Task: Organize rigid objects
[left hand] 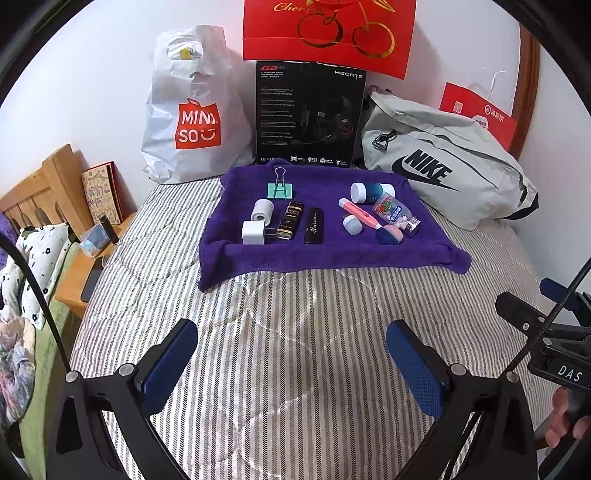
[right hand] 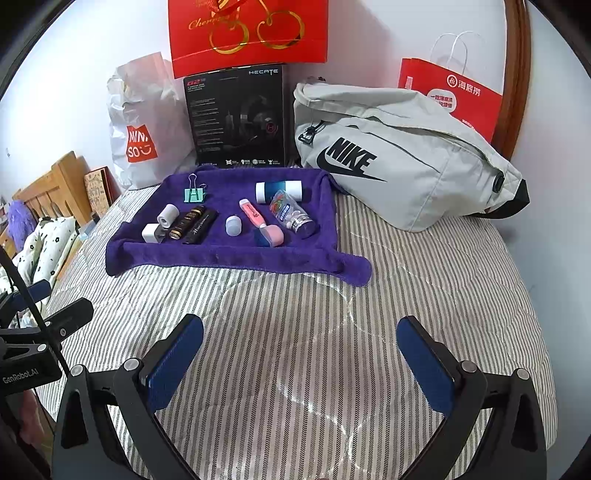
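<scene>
A purple towel (left hand: 332, 254) (right hand: 236, 258) lies on the striped bed with small objects in two groups. On the left: a teal binder clip (left hand: 280, 190) (right hand: 193, 194), a white roll (left hand: 262, 210), a white cube (left hand: 253, 232), a gold-black tube (left hand: 290, 219), a black case (left hand: 314, 225). On the right: a blue-white bottle (left hand: 371, 192) (right hand: 279, 191), a pink tube (left hand: 358, 213) (right hand: 252, 213), a small white cap (left hand: 352, 224), a pink-blue item (left hand: 389, 234), a candy bottle (left hand: 397, 216) (right hand: 293, 216). My left gripper (left hand: 291, 363) and right gripper (right hand: 301, 363) are open and empty, well short of the towel.
Behind the towel stand a white Miniso bag (left hand: 192, 110), a black headset box (left hand: 308, 114), a grey Nike bag (left hand: 443, 162) (right hand: 399, 155) and red paper bags (left hand: 325, 33). A wooden headboard and nightstand (left hand: 85, 266) are at the left.
</scene>
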The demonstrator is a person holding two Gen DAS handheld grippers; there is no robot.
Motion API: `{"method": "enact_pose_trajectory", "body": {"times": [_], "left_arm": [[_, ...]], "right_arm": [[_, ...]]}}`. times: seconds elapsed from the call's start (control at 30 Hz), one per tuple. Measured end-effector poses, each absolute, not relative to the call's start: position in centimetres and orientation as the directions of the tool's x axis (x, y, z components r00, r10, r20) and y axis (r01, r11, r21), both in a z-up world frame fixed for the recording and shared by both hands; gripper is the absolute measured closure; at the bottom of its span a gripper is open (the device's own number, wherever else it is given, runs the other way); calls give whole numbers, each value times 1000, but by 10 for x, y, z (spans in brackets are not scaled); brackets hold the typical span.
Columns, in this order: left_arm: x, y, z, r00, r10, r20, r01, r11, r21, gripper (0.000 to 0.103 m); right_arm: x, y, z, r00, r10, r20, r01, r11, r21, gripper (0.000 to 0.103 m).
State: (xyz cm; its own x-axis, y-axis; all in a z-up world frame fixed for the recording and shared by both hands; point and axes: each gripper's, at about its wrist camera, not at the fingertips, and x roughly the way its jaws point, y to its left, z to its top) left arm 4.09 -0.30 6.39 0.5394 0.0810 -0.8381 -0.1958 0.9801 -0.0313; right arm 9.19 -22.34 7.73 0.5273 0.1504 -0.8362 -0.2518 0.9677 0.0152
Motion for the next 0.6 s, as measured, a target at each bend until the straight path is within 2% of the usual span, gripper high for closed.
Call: {"method": "enact_pose_trajectory", "body": {"times": [0.6], "left_arm": [[42, -2, 64, 538, 83, -839, -200, 979, -32, 0]], "right_arm": [[94, -222, 75, 523, 153, -838, -257, 966, 16, 0]]}}
